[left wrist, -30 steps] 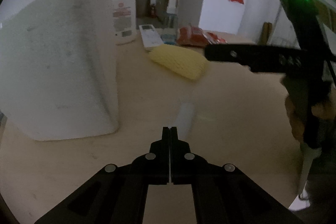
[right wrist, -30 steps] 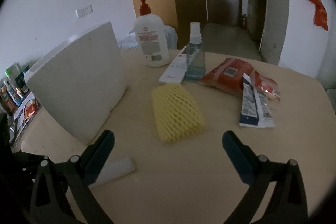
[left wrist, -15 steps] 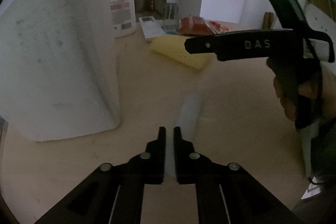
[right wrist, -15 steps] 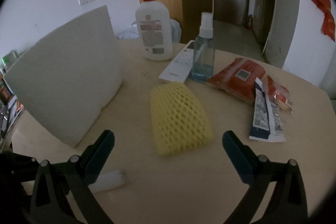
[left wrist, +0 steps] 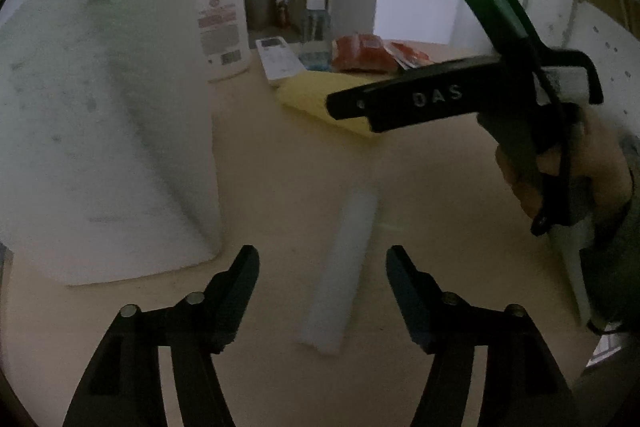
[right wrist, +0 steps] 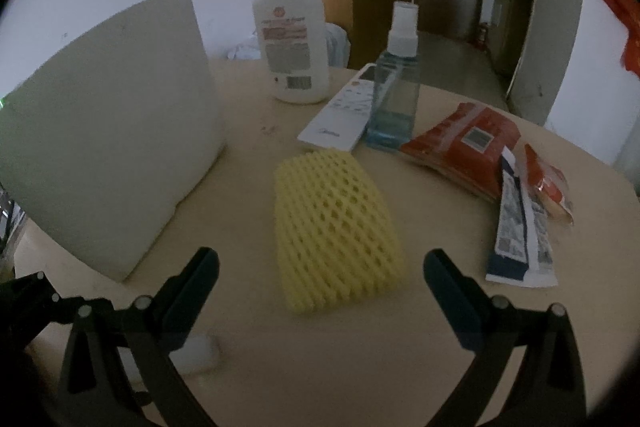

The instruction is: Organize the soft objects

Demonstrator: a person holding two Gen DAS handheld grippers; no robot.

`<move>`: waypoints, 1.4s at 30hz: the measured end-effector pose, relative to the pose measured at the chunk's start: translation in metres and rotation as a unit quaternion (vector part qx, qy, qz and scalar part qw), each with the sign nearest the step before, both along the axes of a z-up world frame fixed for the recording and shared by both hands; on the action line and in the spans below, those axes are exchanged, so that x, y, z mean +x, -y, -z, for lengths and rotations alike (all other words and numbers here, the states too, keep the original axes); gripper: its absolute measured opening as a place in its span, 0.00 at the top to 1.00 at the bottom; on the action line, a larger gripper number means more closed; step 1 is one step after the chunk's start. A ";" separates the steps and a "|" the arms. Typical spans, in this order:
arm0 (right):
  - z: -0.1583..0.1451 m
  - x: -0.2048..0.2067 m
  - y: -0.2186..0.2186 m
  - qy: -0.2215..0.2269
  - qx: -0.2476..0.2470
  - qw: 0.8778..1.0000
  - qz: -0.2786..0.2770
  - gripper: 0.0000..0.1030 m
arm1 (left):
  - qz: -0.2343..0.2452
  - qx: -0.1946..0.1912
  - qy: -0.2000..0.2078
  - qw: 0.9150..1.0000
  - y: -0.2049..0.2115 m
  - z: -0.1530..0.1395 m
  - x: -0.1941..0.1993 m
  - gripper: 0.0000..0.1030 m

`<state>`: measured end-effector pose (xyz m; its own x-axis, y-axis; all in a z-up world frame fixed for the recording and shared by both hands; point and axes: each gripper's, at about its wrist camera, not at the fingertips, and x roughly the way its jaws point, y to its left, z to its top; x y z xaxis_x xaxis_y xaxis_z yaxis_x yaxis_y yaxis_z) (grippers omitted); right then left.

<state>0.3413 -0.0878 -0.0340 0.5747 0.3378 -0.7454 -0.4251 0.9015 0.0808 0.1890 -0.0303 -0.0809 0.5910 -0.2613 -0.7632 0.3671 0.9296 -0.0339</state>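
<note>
Left gripper (left wrist: 322,275): jaws spreading apart, pads clear of everything, nothing pinched. White foam strip (left wrist: 342,267) flat on the table (left wrist: 280,163), between the two left fingers, its near end level with the fingertips and slightly nearer the right-hand one, its far end reaching ahead beyond them. No contact with either pad.

Right gripper (right wrist: 320,279): jaws spread wide, nothing between the pads. Yellow foam net sleeve (right wrist: 332,223) flat on the table directly ahead, its near edge just beyond the fingertips, centred in the gap. End of the white foam strip seen again behind the left-hand finger, low in the right wrist view.

Large white foam block (right wrist: 108,163) upright, ahead and to the left of both grippers, close beside the left gripper's left finger. Beyond the yellow sleeve: pump bottle (right wrist: 292,39), remote control (right wrist: 340,119) and spray bottle (right wrist: 396,87), the spray bottle touching the remote. Red packets (right wrist: 472,143) and a blue-and-white packet (right wrist: 520,227) ahead to the right of the right gripper.

In the left wrist view: a person's hand (left wrist: 572,171) on the right gripper's handle, to the right, body of that gripper crossing in front of the yellow sleeve.
</note>
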 end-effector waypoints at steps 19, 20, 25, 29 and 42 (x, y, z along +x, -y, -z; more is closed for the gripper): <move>0.011 0.008 0.002 -0.035 -0.013 0.999 0.002 0.75 | 0.010 0.027 -0.019 0.999 0.009 0.006 -0.006 0.84; 0.011 0.008 0.003 -0.035 -0.014 0.999 0.003 0.78 | 0.007 0.022 -0.017 1.000 0.008 0.005 -0.006 0.86; 0.011 0.010 0.009 -0.044 0.004 0.999 0.016 0.88 | 0.006 0.014 -0.011 1.000 0.008 0.002 -0.007 0.89; 0.009 0.008 0.013 -0.048 0.017 0.999 0.020 0.88 | 0.007 0.008 0.007 1.000 0.009 -0.004 -0.011 0.89; -0.018 -0.015 0.019 -0.024 0.042 0.999 0.016 0.88 | -0.005 0.002 0.036 0.999 0.002 -0.028 -0.018 0.89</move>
<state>0.3267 -0.1073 -0.0159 0.5512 0.3819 -0.7418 -0.3901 0.9039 0.1754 0.1713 -0.0326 -0.0529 0.6473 -0.2515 -0.7196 0.3586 0.9335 -0.0037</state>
